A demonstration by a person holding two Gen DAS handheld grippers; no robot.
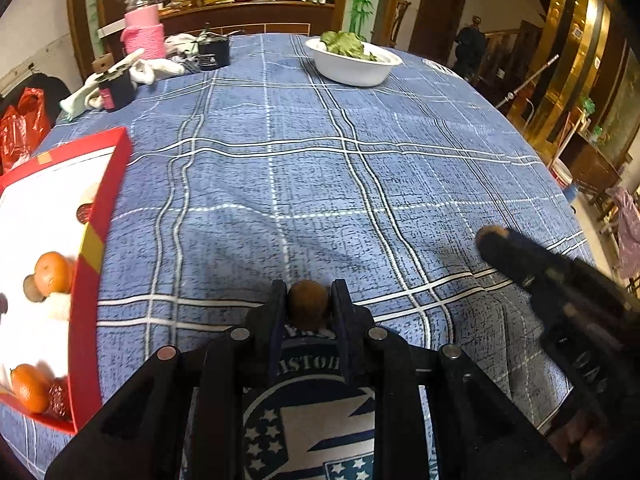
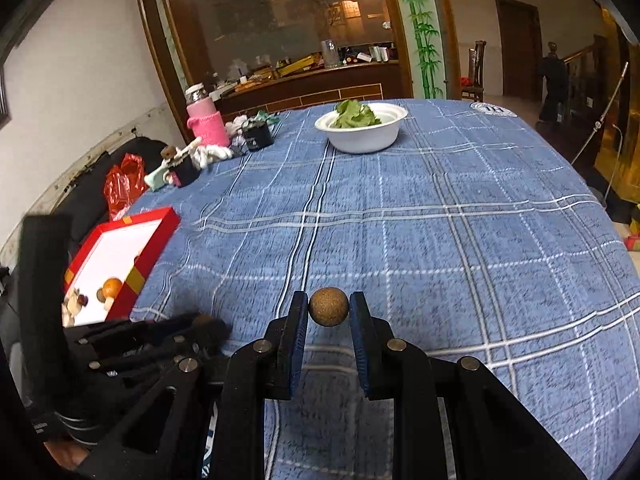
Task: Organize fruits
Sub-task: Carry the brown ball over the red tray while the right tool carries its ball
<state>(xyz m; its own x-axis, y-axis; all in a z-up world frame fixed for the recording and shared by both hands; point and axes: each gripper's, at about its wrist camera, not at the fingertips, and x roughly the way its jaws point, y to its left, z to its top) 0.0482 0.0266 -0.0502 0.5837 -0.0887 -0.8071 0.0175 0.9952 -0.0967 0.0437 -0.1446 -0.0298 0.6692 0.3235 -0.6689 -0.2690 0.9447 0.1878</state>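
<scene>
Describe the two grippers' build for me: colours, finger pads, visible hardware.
Both the left gripper and right gripper are matte black angular linkages with round silver pivot pins. Their flat fingers carry dark blue pads. No cables or sleeves show.

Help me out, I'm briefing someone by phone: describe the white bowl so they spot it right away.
Start at the round table under the blue plaid cloth and look to its far side, toward the wooden counter. There stands the white bowl, alone on bare cloth, right of the pink-sleeved bottle. It is the only dish on the table, and green leaves are heaped in it.
</scene>
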